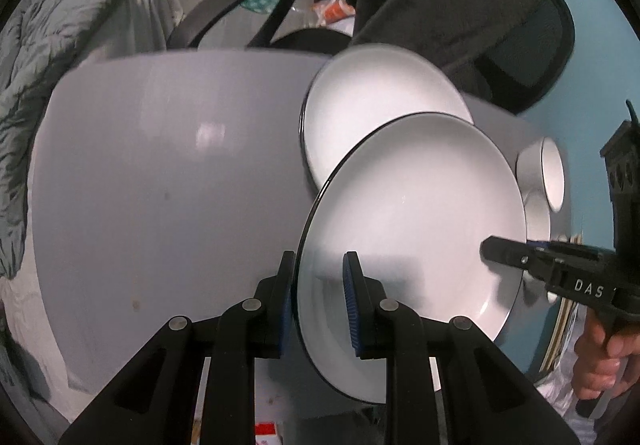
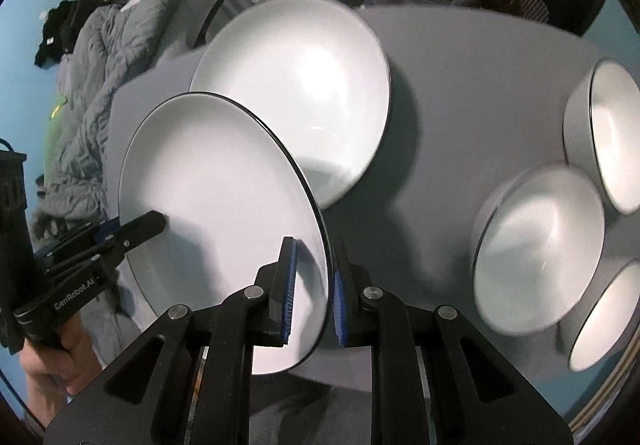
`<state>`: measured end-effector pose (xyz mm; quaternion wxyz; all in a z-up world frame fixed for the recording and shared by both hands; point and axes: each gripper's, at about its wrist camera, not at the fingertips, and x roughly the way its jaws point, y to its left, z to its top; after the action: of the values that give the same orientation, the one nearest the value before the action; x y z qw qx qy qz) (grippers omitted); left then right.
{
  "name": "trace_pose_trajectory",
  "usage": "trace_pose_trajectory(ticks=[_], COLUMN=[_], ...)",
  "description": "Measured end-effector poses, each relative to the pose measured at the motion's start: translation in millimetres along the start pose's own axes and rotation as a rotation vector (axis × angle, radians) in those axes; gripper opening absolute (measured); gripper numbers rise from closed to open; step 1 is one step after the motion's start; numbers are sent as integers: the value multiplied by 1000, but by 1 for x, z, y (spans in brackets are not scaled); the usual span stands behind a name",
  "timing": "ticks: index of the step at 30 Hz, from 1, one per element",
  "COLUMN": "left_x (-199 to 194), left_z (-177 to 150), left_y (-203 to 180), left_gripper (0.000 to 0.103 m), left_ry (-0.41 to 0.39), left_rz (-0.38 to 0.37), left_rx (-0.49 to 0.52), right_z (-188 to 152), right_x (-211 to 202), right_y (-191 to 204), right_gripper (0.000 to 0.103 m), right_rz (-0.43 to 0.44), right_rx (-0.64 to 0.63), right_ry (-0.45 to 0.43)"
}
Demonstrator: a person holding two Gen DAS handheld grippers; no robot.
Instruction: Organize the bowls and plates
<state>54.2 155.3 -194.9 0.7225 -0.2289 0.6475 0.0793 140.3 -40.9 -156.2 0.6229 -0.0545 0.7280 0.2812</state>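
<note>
My held plate (image 1: 412, 229) hiding part of the second plate (image 1: 372, 93) behind it, bowls (image 2: 540, 249) motion-blurred, lowest bowl (image 2: 608, 317) cut off at the edge, desk (image 1: 168, 165) rim smeared.

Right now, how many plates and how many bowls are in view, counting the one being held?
Plates: 2 – held plate, plate on the table
Bowls: 3 –
Total: 5
</note>
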Motion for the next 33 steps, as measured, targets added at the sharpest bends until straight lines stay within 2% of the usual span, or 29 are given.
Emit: trace_pose_trajectory(ticks=[6, 13, 21, 29, 33], left_x=[9, 33, 42, 49, 51], left_z=[38, 65, 77, 78, 81], left_y=[0, -4, -9, -17, -17], left_gripper=[22, 23, 24, 23, 23], left_ry=[-11, 20, 49, 63, 67], left_rz=[20, 39, 62, 130, 125], left_rx=[10, 22, 43, 101, 113], right_z=[34, 63, 81, 84, 86], right_x=[1, 15, 12, 14, 12], right_y=[-6, -11, -28, -32, -36], right_gripper=[16, 17, 16, 15, 16], right_rz=[-7, -9, 0, -26, -13], right_rx=[4, 23, 50, 74, 91], right_ry=[-9, 19, 40, 67, 87])
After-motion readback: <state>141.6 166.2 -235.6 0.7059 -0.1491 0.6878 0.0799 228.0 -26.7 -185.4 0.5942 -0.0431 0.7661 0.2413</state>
